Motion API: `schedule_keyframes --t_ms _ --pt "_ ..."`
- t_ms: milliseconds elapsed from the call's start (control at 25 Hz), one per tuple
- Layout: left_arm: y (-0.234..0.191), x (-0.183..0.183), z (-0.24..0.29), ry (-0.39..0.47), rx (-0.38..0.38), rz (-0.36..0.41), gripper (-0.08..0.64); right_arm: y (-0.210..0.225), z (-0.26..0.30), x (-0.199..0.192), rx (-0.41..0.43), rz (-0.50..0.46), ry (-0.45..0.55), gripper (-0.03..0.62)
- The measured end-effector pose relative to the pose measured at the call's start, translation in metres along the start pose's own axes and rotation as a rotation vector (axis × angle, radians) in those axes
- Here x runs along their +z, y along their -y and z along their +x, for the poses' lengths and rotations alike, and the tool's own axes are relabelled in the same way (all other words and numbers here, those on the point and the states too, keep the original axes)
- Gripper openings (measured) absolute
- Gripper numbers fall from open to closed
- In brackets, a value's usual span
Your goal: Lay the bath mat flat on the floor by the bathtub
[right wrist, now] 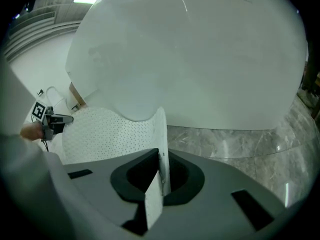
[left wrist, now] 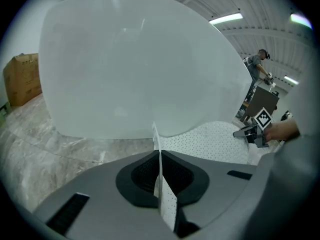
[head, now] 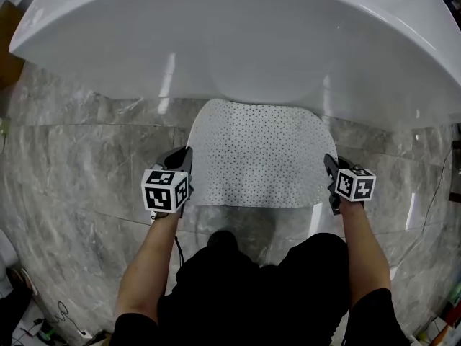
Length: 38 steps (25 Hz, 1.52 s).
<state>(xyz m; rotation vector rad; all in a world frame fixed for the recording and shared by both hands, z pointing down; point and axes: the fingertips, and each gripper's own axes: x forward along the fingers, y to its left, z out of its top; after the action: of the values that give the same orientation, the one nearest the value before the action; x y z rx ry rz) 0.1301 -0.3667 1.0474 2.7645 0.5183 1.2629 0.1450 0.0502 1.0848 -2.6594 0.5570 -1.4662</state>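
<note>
The bath mat [head: 256, 153] is spread just before the bathtub [head: 238, 42], over the floor [head: 86, 157], long axis along the tub. We hold its near corners: left tool [head: 186, 161] clamped on one, right tool [head: 330, 168] on the other. The mat lies ahead of both, equally near.

One bath mat [head: 256, 153], one bathtub [head: 238, 34], two grippers [head: 188, 152] [head: 329, 161].

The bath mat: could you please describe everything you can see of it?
The bath mat is white, thin and flexible-looking, dotted all over with small holes, with rounded corners. It is spread over the grey marble floor, its far edge by the white bathtub. The left hand-held gripper is shut on its left edge, the right hand-held gripper on its right edge; both pinched edges curl upward.
</note>
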Motion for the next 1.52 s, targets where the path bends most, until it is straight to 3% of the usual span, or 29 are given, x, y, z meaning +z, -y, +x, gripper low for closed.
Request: schedule_keyframes --t_ms 240,400,520,680,1080,1280,1520 --pt "-0.011 0.014 0.006 -0.004 0.000 0.010 0.015 0.021 0.002 -0.020 -0.051 -0.056 -0.054 0.029" --pt "-0.028 0.007 0.016 -0.051 0.041 0.004 0.015 0.036 0.002 -0.028 -0.072 -0.054 -0.059 0.029" --pt "-0.039 0.001 0.018 -0.078 0.057 -0.004 0.015 0.044 0.004 -0.029 -0.108 -0.104 -0.060 0.029" --pt "-0.046 -0.010 0.022 -0.105 0.058 -0.013 0.015 0.049 0.010 -0.024 -0.146 -0.177 -0.057 0.029" --pt "-0.086 -0.063 0.034 -0.205 0.108 -0.072 0.017 0.067 0.025 -0.015 -0.209 -0.173 -0.048 0.031" --pt "-0.096 -0.067 0.042 -0.256 0.121 -0.013 0.017 0.063 0.038 -0.022 -0.181 -0.159 -0.089 0.037" --pt "-0.099 -0.047 0.058 -0.247 0.129 0.056 0.017 0.073 0.040 -0.028 -0.220 -0.179 -0.098 0.037"
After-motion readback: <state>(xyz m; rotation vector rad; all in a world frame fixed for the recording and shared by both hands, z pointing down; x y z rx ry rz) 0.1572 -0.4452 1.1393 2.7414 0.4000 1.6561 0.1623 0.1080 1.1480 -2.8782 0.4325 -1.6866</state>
